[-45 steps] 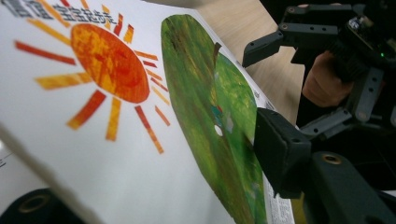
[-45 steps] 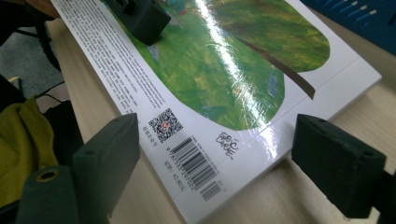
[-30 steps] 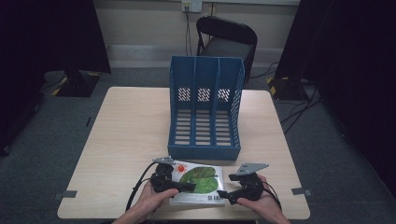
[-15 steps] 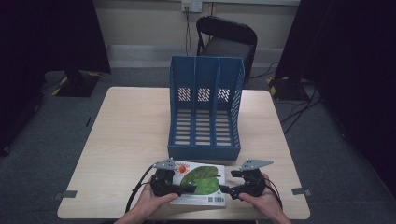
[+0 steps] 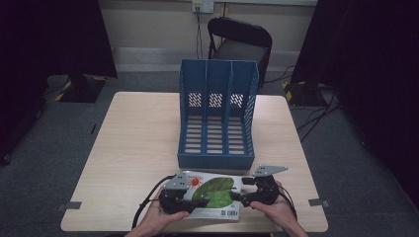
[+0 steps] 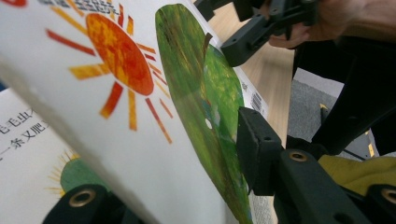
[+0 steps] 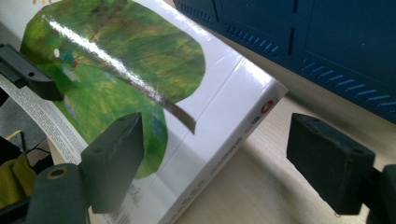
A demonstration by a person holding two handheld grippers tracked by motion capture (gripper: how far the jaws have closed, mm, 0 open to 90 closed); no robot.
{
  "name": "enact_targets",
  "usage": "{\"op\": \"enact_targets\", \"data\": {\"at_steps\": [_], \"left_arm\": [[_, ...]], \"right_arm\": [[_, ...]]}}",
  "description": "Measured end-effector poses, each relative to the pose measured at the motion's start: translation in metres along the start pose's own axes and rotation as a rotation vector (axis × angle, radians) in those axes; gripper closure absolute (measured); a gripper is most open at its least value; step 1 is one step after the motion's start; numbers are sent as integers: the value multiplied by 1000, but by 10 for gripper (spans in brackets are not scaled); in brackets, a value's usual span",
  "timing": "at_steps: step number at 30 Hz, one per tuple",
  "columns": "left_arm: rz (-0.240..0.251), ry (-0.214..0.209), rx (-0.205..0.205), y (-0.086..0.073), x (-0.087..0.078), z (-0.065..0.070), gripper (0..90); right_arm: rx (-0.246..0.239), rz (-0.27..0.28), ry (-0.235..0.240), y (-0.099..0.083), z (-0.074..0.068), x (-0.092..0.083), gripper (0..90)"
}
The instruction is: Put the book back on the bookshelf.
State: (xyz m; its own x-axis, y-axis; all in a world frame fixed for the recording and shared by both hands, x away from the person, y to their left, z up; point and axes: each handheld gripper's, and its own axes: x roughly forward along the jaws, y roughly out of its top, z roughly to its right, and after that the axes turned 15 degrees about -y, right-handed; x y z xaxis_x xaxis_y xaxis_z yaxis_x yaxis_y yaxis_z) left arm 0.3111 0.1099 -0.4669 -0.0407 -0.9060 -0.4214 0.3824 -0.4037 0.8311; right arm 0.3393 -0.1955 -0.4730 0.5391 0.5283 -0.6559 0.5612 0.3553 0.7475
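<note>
Your left gripper [image 5: 190,196] covers the picture book's [image 5: 215,192] left edge in the high view. In the left gripper view, the book's cover [image 6: 140,107] runs off the top and bottom edges, and its lower-left print is blurred.

High view overhead, facing forward-down; both gripper views close, sharing book [image 5: 213,193] cover.
</note>
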Motion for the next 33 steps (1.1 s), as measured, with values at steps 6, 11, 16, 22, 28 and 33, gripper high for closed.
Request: {"op": "enact_targets", "data": {"at_steps": [6,11,16,22,28,33], "left_arm": [[-6,0,22,0,0,0,695],[-3,-8,11,1,-2,0,696],[-1,1,27,1,-5,1,705],[-21,20,40,1,-7,3,726],[-46,62,50,-1,-5,2,714],[-62,87,88,-2,-13,2,669]], "right_arm": [[28,-9,69,6,7,8,176],[36,3,139,13,5,14,231],[37,31,124,17,3,9,303],[35,105,137,20,2,-7,438],[-8,167,168,24,-3,-19,527],[-51,179,184,21,-8,-28,585]]}}
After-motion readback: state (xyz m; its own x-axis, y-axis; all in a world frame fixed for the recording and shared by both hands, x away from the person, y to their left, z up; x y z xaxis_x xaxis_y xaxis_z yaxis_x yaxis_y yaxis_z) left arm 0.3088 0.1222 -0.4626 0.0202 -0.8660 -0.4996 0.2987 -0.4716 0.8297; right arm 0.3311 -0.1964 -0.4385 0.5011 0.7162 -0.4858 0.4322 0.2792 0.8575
